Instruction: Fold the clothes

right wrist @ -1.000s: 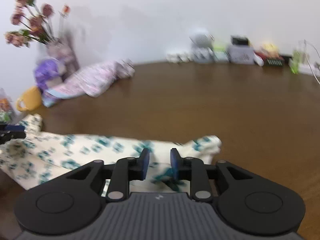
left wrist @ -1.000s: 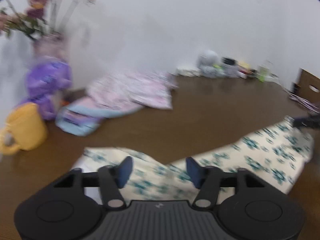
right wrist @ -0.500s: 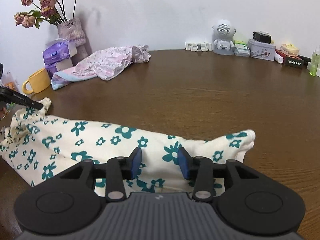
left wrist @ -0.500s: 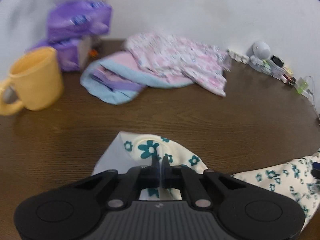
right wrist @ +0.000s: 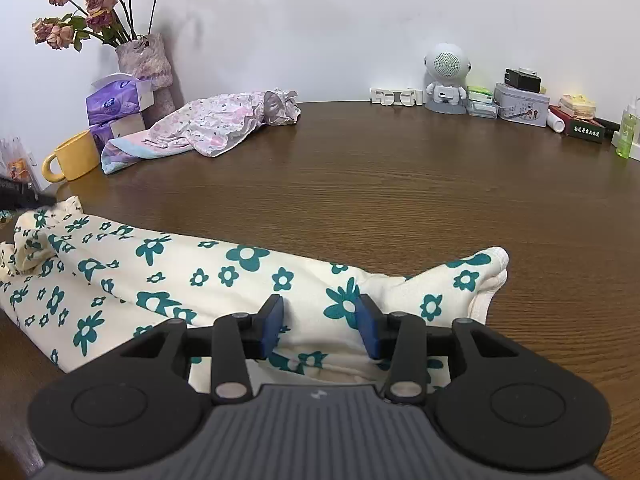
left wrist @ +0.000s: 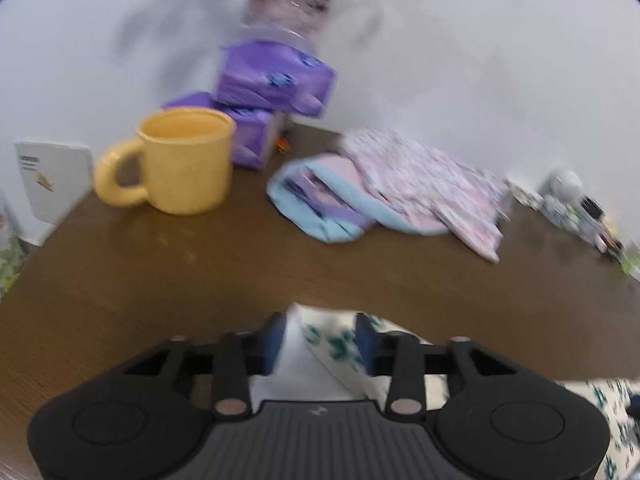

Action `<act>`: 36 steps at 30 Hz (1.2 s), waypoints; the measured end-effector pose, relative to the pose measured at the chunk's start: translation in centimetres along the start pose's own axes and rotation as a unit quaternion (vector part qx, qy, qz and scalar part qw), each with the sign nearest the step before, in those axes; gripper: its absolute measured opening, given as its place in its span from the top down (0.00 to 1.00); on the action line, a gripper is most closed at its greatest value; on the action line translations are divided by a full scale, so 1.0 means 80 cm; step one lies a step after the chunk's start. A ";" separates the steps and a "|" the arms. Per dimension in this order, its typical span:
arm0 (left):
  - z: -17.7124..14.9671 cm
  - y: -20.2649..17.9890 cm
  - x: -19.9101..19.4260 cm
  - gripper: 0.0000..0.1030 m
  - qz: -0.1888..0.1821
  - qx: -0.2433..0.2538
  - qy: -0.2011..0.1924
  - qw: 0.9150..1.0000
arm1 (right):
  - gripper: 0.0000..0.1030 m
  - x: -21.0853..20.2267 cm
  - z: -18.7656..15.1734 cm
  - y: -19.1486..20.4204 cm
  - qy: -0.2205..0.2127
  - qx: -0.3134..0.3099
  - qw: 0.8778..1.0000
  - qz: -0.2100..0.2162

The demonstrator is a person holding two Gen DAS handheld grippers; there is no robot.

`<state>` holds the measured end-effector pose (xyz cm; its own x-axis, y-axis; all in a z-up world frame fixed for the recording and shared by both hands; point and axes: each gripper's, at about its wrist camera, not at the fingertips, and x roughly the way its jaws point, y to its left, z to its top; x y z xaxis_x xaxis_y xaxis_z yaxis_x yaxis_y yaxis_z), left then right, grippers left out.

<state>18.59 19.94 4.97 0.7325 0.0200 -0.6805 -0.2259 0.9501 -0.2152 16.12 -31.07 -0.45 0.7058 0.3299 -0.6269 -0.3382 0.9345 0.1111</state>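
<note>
Both grippers sit over the floral garment [right wrist: 168,276] stretched left-to-right across the table [right wrist: 400,200], one at each end: left gripper [left wrist: 320,338] is opening around a corner, right gripper [right wrist: 320,320] half-open astride fabric, squeezing nothing.

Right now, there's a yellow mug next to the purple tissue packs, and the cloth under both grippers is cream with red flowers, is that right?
Not quite: the flowers on the cream cloth are teal, not red, as the right wrist view shows clearly. The rest holds: the yellow mug stands beside the purple tissue packs, and the cloth lies under both grippers.
</note>
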 end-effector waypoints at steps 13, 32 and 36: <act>0.006 -0.002 0.042 0.58 -0.022 -0.010 0.080 0.996 | 0.60 0.000 -0.002 0.005 -0.004 -0.005 1.000 -0.005; 0.011 -0.049 0.058 0.92 0.033 0.116 0.092 0.988 | 0.60 0.000 -0.006 0.006 -0.013 -0.009 1.000 -0.005; 0.007 -0.060 0.046 1.00 0.045 0.147 0.072 0.985 | 0.60 -0.001 -0.007 0.006 -0.015 -0.009 1.000 -0.004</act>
<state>22.75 15.68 3.91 0.6140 0.0838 -0.7849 -0.0736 0.9961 0.0488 15.56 -30.74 -0.81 0.7269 0.3265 -0.6042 -0.3435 0.9347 0.0919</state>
